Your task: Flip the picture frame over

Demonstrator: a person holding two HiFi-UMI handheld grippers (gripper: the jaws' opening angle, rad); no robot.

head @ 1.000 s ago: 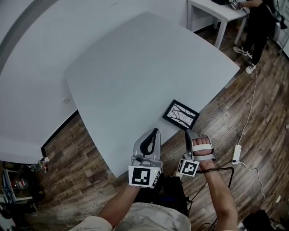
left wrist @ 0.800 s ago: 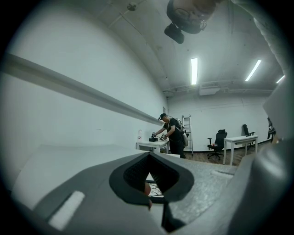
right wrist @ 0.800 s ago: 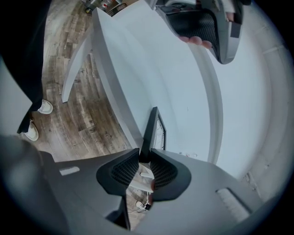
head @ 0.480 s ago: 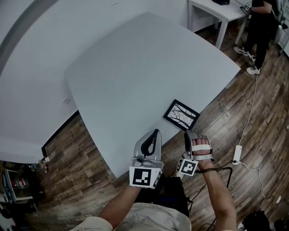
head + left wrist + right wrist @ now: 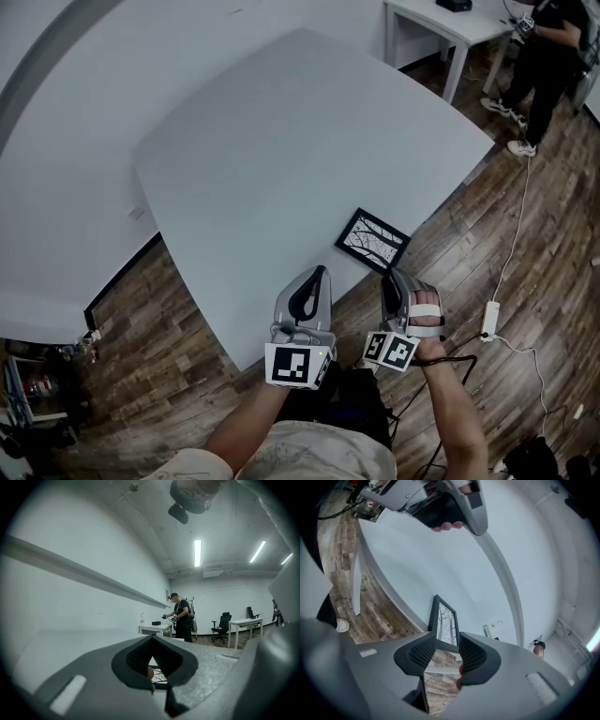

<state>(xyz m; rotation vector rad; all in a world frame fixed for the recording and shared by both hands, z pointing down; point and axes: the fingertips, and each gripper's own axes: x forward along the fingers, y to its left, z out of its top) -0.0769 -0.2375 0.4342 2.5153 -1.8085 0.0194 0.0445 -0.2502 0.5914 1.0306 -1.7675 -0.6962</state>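
The picture frame [image 5: 373, 240], black-edged with a tree print facing up, lies flat at the near right edge of the grey table [image 5: 281, 141]. My left gripper [image 5: 323, 272] hovers over the table edge just left of the frame, shut with nothing in it; the frame [image 5: 158, 676] shows through the hollow behind its touching tips [image 5: 152, 637]. My right gripper [image 5: 388, 278] hangs off the table edge just short of the frame's near corner, jaws open. In the right gripper view the frame [image 5: 444, 623] sits beyond the gap of that gripper [image 5: 447, 637], untouched.
Wooden floor lies right of and below the table. A power strip [image 5: 489, 319] and its cable lie on the floor at right. A person in black [image 5: 539, 56] stands by a white desk [image 5: 450, 23] at the far right, with an office chair [image 5: 222, 623] behind.
My right gripper has rolled slightly, so its marker cube now shows two faces, and it sits a little lower. The left gripper has barely moved. The person at the back has shifted.
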